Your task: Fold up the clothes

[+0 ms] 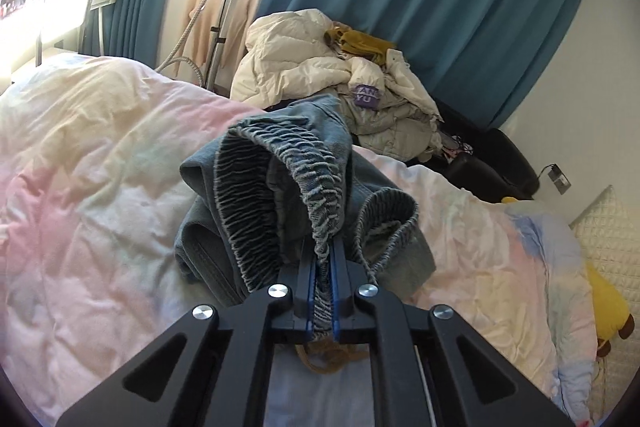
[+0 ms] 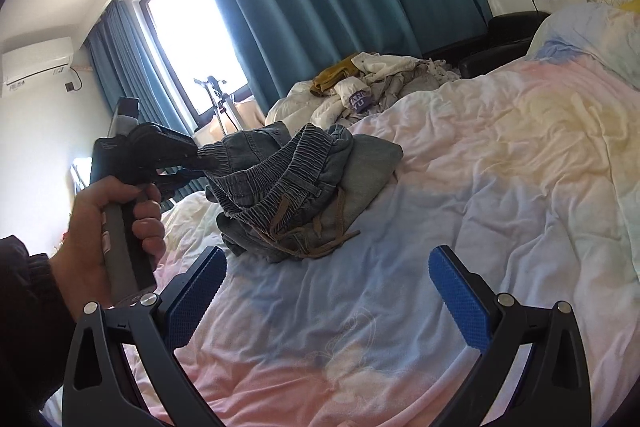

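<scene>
the left tongs (image 1: 324, 263) are pinched tight on the gathered elastic waistband of the grey-blue denim trousers (image 1: 280, 187), a fold of it squeezed between the blue pads, and the band stands up off the bed while the rest of the garment lies crumpled on the pastel duvet (image 1: 100, 167). the right tongs (image 2: 326, 291) gape wide with nothing between them, low over the duvet just short of the heap. the trousers look soft and limp, with some weight in the denim, so they should hang and drag rather than hold any shape; the ruched band is thick and grippy, a sound place to hold, and a second hold would probably go best further along that band, clear of the loose brown drawstring (image 2: 316, 227) trailing at the front, which could snag. the duvet itself is loose and wrinkled and may lift with the cloth. there is broad open bedding on the near side and to the right in the right wrist view for spreading out; beyond, a pile of pale clothes (image 1: 320, 75) crowds the far edge of the bed, with teal curtains (image 1: 440, 7) behind.
</scene>
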